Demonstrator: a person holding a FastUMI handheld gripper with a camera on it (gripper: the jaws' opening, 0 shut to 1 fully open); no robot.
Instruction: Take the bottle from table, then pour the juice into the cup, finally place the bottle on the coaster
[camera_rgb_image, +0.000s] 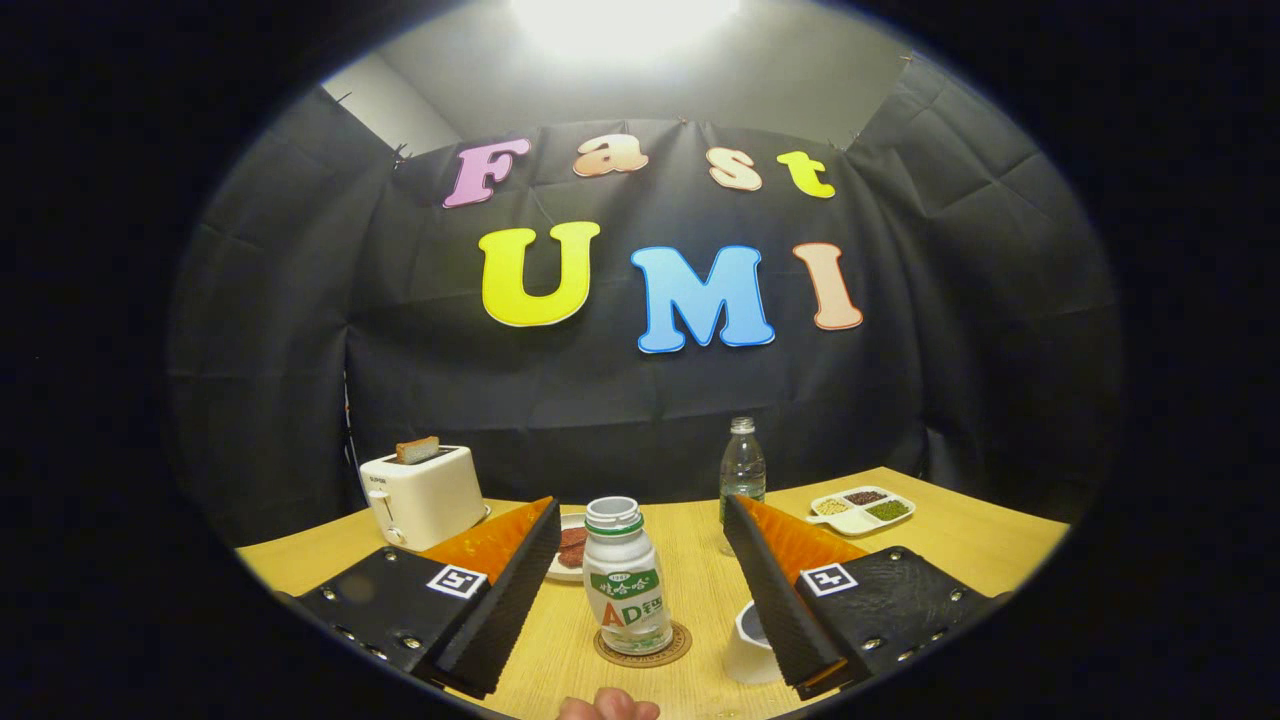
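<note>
Standing upright on the coaster (643, 648), the bottle (625, 575) is flanked untouched by the gripper (640, 560) fingers, held wide apart; placement is judged done, so only a straight withdrawal is called for

Two broad flat fingers are seen on the gripper (640, 590). Each finger (480, 600) is faced inward with a ribbed, finely grooved pad, and each is mounted on a dark, matte plate. A row of small round screws is set along the plates' outer edges. A square white tag with a black block pattern is stuck on each plate. A bare fingertip (608, 706) is visible at the bottom.
</note>
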